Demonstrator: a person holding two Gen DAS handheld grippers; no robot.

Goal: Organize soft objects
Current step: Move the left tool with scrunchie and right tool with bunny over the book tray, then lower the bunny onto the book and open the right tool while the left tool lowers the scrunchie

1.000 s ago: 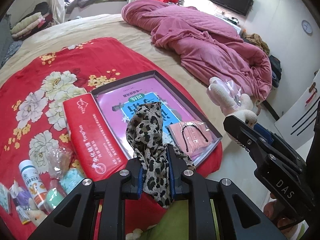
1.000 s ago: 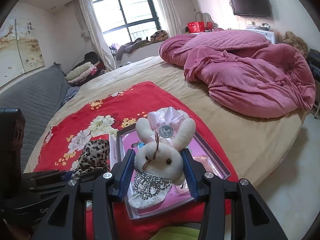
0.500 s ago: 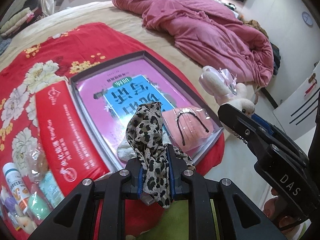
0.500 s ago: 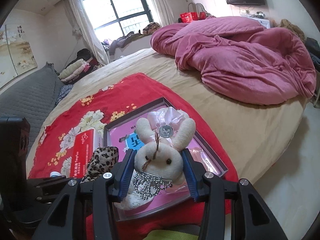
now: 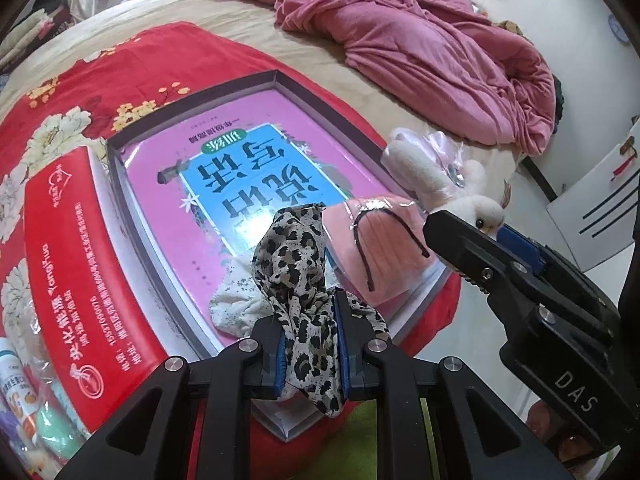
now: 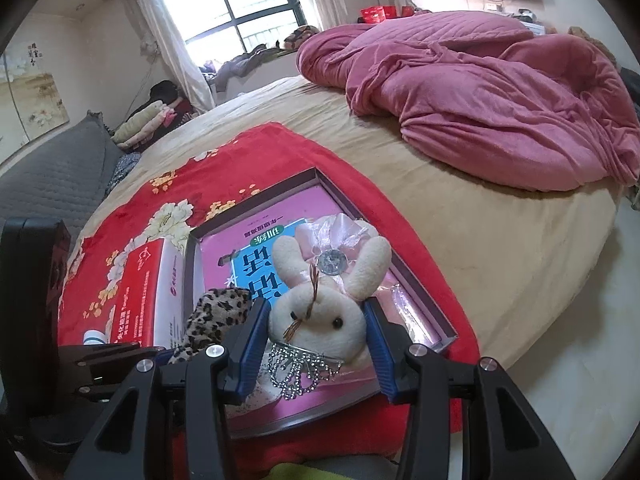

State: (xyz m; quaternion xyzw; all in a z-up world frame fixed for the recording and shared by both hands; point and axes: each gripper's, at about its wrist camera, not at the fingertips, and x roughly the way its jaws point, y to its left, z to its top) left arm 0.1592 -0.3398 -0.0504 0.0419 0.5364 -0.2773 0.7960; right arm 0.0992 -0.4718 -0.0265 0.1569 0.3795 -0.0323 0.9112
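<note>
Both grippers have advanced over the tray [image 5: 192,280] since a second ago. Left gripper [image 5: 311,340] clamps leopard scarf [image 5: 296,256] above tray's near edge; right gripper [image 6: 316,332] clamps plush rabbit [image 6: 320,304] above near-right corner. Release likely next.

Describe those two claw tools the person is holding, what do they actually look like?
Both are matte black plastic. The left gripper and right gripper each fork into two angular arms, studded with silver screw heads and ending in ribbed blue pads. Seen from the left camera, the right gripper has white "DAS" lettering on its body. No cables or sleeves are visible.
</note>
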